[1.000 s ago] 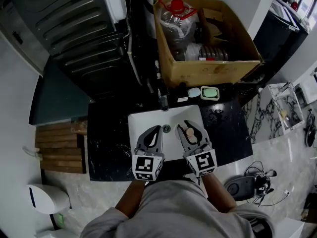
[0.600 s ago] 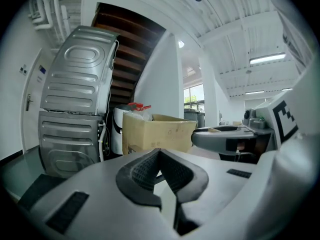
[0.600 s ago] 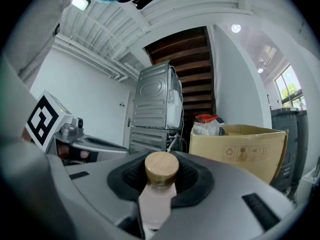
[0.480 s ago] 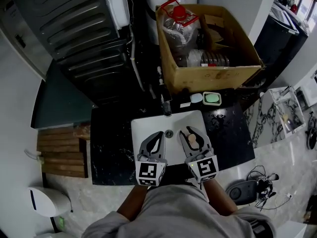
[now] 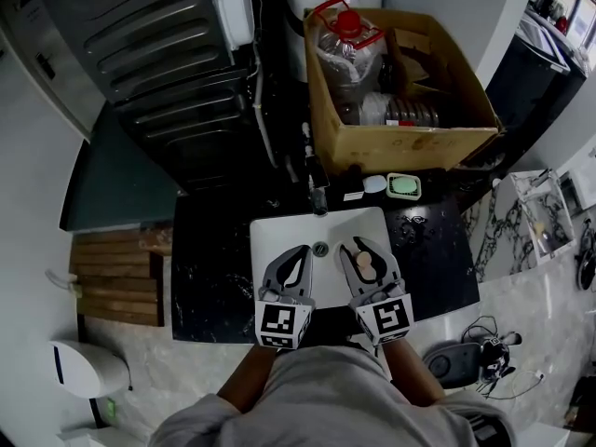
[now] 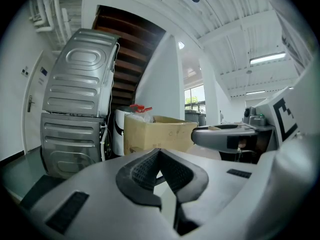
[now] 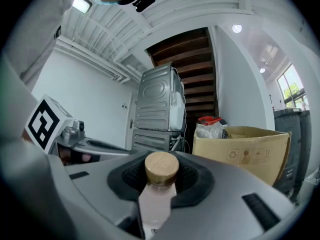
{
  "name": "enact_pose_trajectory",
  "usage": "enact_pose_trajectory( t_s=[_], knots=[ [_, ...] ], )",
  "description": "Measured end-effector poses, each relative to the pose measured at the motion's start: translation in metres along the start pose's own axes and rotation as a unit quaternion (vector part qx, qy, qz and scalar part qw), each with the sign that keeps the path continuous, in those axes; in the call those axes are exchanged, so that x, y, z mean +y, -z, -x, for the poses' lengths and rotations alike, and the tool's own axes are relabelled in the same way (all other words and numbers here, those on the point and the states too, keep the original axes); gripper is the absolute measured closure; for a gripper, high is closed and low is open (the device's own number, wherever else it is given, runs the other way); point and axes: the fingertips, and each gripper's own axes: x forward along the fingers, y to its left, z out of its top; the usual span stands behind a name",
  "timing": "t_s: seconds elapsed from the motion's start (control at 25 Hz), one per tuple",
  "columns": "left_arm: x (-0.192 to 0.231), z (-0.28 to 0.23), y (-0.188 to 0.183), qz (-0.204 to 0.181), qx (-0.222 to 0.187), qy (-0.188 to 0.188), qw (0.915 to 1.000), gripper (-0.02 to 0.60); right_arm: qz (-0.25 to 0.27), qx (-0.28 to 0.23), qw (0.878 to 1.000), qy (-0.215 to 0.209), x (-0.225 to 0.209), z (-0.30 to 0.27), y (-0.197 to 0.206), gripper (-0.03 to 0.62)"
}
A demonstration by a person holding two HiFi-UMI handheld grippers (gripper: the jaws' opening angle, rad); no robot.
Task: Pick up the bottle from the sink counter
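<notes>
A small pale pink bottle (image 7: 159,200) with a round wooden cap (image 5: 365,264) stands upright between the pads of my right gripper (image 7: 161,176), which is shut on it. In the head view that right gripper (image 5: 363,246) hovers over the white sink basin (image 5: 279,233) set in the black counter (image 5: 209,273). My left gripper (image 5: 300,251) hangs beside it to the left. In the left gripper view the left gripper (image 6: 159,156) has its pads together at the tips and holds nothing.
A faucet (image 5: 318,198) stands at the sink's back edge, with a green soap dish (image 5: 403,186) to its right. Behind them sits a cardboard box (image 5: 410,142) holding a big red-capped jug (image 5: 346,35). Grey stacked machines (image 5: 158,54) fill the back left.
Both grippers keep their places over the sink, and the bottle stays in the right one. Only the head view has drifted slightly.
</notes>
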Motion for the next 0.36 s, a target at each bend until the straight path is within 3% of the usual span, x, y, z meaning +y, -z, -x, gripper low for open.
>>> enact_pose_trajectory(
  t_s=[0.36],
  knots=[
    [-0.0011, 0.0002, 0.0043, 0.009, 0.004, 0.001, 0.9999, 0.568, -0.003, 0.005, 1.0, -0.002, 0.0016, -0.0003, 0.0018, 0.482]
  ],
)
